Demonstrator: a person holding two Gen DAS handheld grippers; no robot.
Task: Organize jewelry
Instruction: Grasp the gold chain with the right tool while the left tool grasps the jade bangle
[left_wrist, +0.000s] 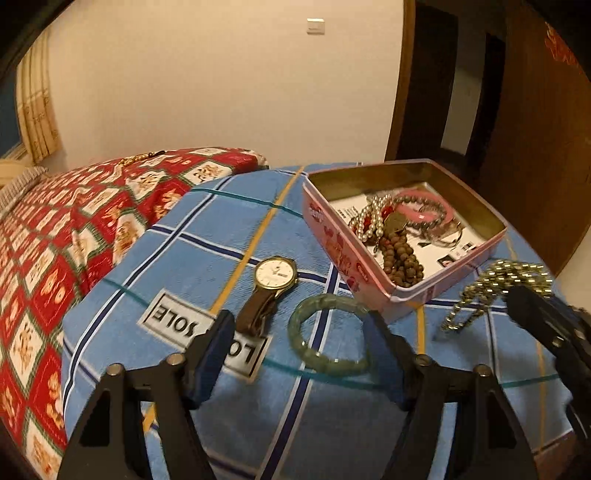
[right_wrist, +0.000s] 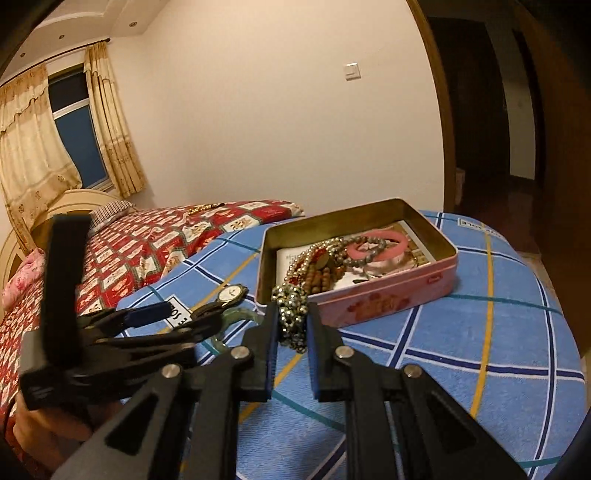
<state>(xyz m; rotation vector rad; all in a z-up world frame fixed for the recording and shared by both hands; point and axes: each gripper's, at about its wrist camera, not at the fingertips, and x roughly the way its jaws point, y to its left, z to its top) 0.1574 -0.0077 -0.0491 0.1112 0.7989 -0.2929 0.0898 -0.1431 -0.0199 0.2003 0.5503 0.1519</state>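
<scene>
A green bangle lies on the blue checked blanket between the fingers of my left gripper, which stands open around it. A gold wristwatch with a brown strap lies just beyond. The pink tin holds pearl, wooden-bead and pink bracelets. My right gripper is shut on a bunch of shiny metallic beads, held just in front of the pink tin. The left wrist view shows the beads hanging from the right gripper, clear of the blanket.
The blue checked blanket covers the near end of a bed, with a red patterned bedspread to the left. A gold bead strand lies far back on the red cover. A dark doorway stands at the right.
</scene>
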